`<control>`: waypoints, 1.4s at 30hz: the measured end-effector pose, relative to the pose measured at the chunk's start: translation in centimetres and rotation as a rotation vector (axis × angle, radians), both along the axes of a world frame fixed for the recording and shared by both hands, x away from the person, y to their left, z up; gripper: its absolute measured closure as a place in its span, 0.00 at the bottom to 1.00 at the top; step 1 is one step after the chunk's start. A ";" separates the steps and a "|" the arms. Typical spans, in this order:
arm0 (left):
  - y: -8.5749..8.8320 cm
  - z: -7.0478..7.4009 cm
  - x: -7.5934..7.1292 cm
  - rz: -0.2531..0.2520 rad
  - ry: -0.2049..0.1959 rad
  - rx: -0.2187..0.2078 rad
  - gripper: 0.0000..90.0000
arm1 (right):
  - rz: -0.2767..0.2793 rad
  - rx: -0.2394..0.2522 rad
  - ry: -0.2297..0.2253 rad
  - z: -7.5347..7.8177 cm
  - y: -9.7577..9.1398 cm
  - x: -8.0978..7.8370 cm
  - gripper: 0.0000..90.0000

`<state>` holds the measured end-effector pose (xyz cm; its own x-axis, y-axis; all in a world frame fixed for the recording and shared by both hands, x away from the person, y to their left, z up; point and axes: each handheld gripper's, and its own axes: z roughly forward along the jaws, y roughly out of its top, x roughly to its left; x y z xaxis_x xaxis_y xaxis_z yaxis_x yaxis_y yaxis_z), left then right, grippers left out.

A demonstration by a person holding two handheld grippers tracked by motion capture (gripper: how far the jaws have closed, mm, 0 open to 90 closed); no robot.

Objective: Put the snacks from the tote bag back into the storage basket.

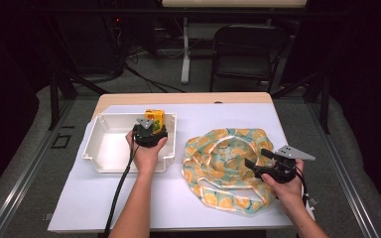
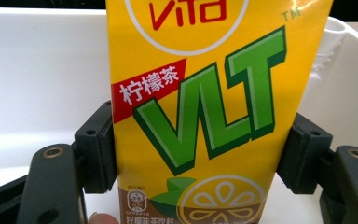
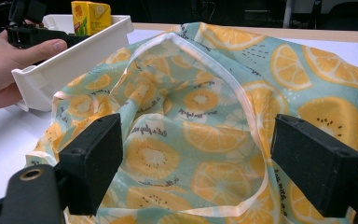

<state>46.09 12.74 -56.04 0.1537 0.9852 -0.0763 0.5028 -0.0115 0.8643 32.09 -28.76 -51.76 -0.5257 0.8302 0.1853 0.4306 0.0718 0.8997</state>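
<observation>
Your left gripper [image 2: 198, 154] has the yellow lemon tea carton [image 2: 205, 116] upright between its jaws, pads clamped against both sides, inside the white tray [image 1: 101, 148]; your right gripper [image 3: 198, 163] gapes released over the fruit-print bag [image 3: 205, 116].

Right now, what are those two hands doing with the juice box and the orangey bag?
A person holds a claw in each hand. The left claw has its jaws on both sides of a yellow lemon tea carton, standing upright in the white bin. The right claw is open, over the orange-slice print bag lying beside the bin, its mouth open.
</observation>
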 end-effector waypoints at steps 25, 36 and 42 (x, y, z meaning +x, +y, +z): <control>1.5 1.5 -1.9 -0.099 0.141 -0.007 0.26 | -0.001 -0.016 0.008 -0.4 0.4 0.1 0.18; 2.7 1.6 -4.1 -0.143 0.122 -0.031 0.28 | 0.000 -0.026 0.007 -0.4 0.5 0.1 0.18; 3.7 1.3 -5.5 -0.170 0.109 -0.035 0.37 | -0.001 -0.021 0.011 -0.5 0.5 0.2 0.18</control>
<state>40.62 16.47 -54.76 0.3065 0.9422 -0.1352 0.5865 -0.0751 0.8065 32.32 -28.27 -52.29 -0.5231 0.8344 0.1737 0.4403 0.0900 0.8933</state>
